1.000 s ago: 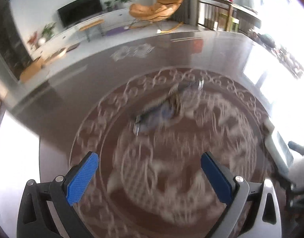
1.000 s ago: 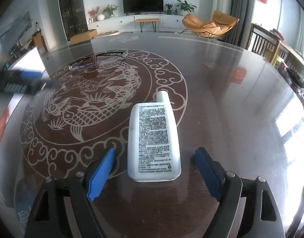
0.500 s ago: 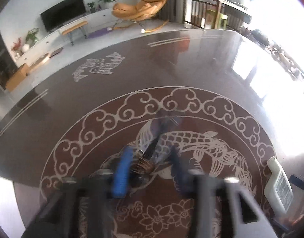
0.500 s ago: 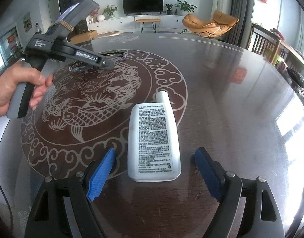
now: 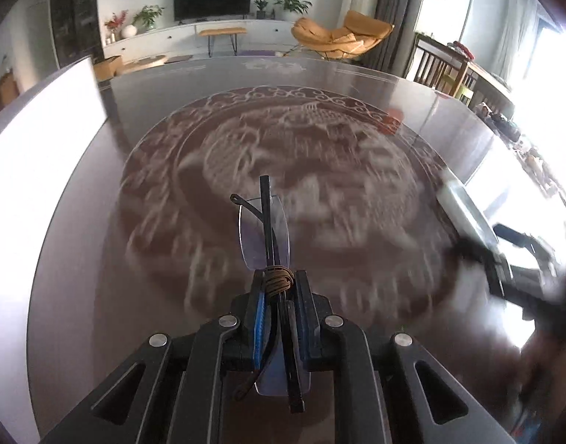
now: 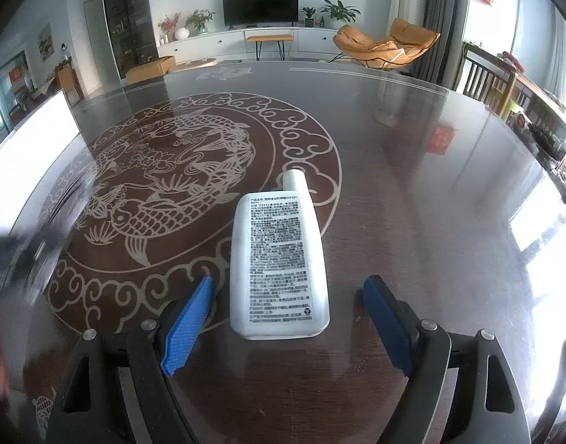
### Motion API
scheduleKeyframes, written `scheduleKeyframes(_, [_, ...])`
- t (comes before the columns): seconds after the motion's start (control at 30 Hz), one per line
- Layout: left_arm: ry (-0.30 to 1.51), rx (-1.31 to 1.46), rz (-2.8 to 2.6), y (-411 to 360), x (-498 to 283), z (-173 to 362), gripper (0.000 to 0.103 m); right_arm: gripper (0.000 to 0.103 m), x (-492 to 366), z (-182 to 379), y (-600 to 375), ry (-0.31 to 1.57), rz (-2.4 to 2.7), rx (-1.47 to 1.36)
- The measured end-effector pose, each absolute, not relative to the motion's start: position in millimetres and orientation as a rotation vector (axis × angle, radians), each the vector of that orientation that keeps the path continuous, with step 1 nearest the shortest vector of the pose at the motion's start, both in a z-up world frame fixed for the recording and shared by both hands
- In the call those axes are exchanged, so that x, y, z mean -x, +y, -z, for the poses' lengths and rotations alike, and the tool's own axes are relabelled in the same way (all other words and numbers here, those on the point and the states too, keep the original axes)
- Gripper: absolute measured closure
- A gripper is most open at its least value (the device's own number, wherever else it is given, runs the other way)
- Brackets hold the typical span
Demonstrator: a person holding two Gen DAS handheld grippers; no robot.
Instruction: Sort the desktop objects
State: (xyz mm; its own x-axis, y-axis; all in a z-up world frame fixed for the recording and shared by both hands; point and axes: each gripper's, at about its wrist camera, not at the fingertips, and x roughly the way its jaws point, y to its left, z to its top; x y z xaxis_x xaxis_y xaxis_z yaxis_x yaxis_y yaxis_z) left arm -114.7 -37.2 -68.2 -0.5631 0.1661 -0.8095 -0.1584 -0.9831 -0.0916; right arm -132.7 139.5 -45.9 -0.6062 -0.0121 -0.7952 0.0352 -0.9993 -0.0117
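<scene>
Left gripper [image 5: 277,288]: our jaws are pressed together on the folded glasses [image 5: 265,235], pinching them at the hinge end where a brown cord is wound round the frame.
Glasses: they hang clear of the table [image 5: 98,259], one lens and both temple arms sticking forward past the pads, the other lens tucked back under the fingers (the blur of the table pattern beneath tells us the load is on the move).
Carry: we judge the step in hand is taking the glasses to their sorting spot; we should keep them level and steady, since the thin rimless lens hangs far out from the grip and could twist in the pads.
Pressure: we want just enough to keep the frame from sliding, no more, because the squeeze lands on thin arms and a lens edge.
Set-down: we should lower until the lens is nearly flat to the table before letting go, and not drop it on the hard top.
Right gripper [image 6: 288,314]: spread wide and empty, the blue pads either side of the base of the white bottle [image 6: 277,262] without touching it.
White bottle: lying flat on the table, label up, cap pointing away from us.
Clearance: the right gripper shows as a dark blur at the far right of the left wrist view, so we should route the glasses well apart from it and from the bottle.
</scene>
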Motion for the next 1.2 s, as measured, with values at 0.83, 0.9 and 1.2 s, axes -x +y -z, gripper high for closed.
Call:
scheduleKeyframes(0.83, [0.077,1.418,-2.701,-37.3,123.5,83.6,0.000,0.010,134.3,46.7,142.0,0.038,2.786,-1.393])
scheduleKeyframes(0.9, [0.081,1.423,-2.696,-37.0,125.4,84.5,0.000,0.006,136.0,48.2,140.2,0.049,2.763,-1.401])
scheduleKeyframes(1.2, [0.179,1.440,-2.556,-36.4,139.6,71.5,0.059,0.051,167.8,32.9,139.8,0.097,2.607,-1.558])
